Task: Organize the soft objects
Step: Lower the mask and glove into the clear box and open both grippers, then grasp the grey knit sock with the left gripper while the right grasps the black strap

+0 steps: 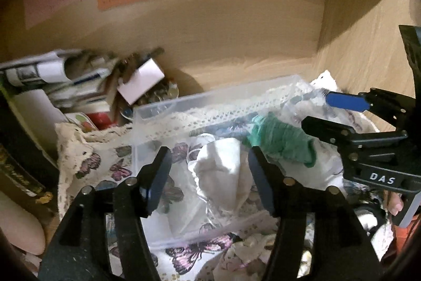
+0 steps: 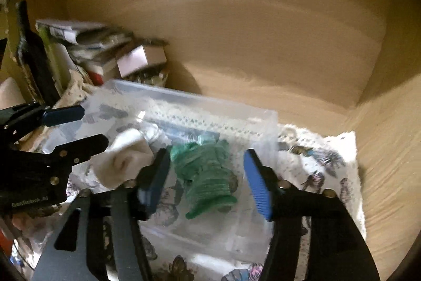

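Soft items inside clear plastic bin [image 1: 210, 107] on butterfly cloth [image 2: 323, 162].
Left gripper [image 1: 208, 181] spread above white cloth [image 1: 221, 175]; right gripper [image 2: 208, 181] spread over green cloth [image 2: 208, 175], neither pinching.

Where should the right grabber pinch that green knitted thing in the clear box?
Probably across the middle of the green knitted piece, coming straight down from above. It lies bunched in the open-topped clear box, whose walls block a sideways approach. The right gripper is open, with a finger on each side of it. The white cloth lies beside it.
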The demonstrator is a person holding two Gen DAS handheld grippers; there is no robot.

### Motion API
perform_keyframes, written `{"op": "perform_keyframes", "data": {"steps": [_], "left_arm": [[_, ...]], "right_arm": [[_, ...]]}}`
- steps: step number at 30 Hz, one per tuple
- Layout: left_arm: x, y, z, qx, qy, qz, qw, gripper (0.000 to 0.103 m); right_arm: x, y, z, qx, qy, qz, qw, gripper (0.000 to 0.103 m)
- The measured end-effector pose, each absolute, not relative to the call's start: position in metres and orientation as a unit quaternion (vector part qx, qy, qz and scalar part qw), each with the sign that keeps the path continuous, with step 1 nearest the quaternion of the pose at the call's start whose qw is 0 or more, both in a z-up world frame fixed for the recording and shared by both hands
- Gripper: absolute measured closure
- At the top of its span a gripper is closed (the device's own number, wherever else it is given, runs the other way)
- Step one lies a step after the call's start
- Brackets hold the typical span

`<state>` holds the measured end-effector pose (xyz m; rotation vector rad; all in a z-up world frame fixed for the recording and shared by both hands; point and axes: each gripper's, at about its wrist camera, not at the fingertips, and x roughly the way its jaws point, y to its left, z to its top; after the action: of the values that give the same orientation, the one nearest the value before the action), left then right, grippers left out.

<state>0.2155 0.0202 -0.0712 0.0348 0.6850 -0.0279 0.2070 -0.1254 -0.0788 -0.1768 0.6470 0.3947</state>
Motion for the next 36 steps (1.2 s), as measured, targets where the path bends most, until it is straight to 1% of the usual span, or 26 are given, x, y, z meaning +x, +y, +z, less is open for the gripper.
{"op": "perform_keyframes", "data": {"steps": [2,4,5,7,8,9,10,12,19,29,32,36], "left_arm": [[0.205,0.021,-0.062,0.017,0.320,-0.011,0.947,0.032],[0.191,0.022,-0.053,0.016,0.298,-0.006,0.954,0.021],[0.182,0.023,-0.047,0.015,0.285,-0.004,0.958,0.018],[0.169,0.024,-0.039,0.013,0.266,-0.001,0.964,0.006],[0.159,0.025,-0.034,0.011,0.254,0.002,0.967,0.004],[0.153,0.026,-0.031,0.010,0.246,0.003,0.969,0.001],[0.143,0.027,-0.028,0.010,0.234,0.005,0.972,0.000],[0.131,0.027,-0.025,0.013,0.224,0.005,0.974,0.000],[0.097,0.029,-0.037,0.009,0.233,0.002,0.972,0.000],[0.079,0.032,-0.084,0.016,0.278,0.017,0.960,0.000],[0.075,0.030,-0.096,0.010,0.287,0.008,0.958,0.000],[0.069,0.021,-0.103,0.015,0.288,-0.008,0.957,0.000]], "right_arm": [[0.194,-0.132,-0.068,-0.077,0.297,0.197,0.931,0.034],[0.185,-0.133,-0.061,-0.071,0.279,0.195,0.938,0.023],[0.178,-0.137,-0.056,-0.068,0.268,0.196,0.941,0.020],[0.165,-0.143,-0.048,-0.064,0.251,0.199,0.945,0.017],[0.156,-0.146,-0.045,-0.061,0.242,0.200,0.948,0.016],[0.148,-0.148,-0.042,-0.059,0.234,0.200,0.950,0.012],[0.144,-0.149,-0.041,-0.058,0.228,0.200,0.951,0.006],[0.128,-0.152,-0.040,-0.057,0.210,0.201,0.955,0.000],[0.096,-0.132,-0.063,-0.084,0.214,0.222,0.948,0.000],[0.087,-0.103,-0.119,-0.116,0.273,0.233,0.926,0.000],[0.087,-0.111,-0.128,-0.106,0.287,0.218,0.927,0.000],[0.087,-0.133,-0.127,-0.062,0.297,0.211,0.929,0.000]]}}
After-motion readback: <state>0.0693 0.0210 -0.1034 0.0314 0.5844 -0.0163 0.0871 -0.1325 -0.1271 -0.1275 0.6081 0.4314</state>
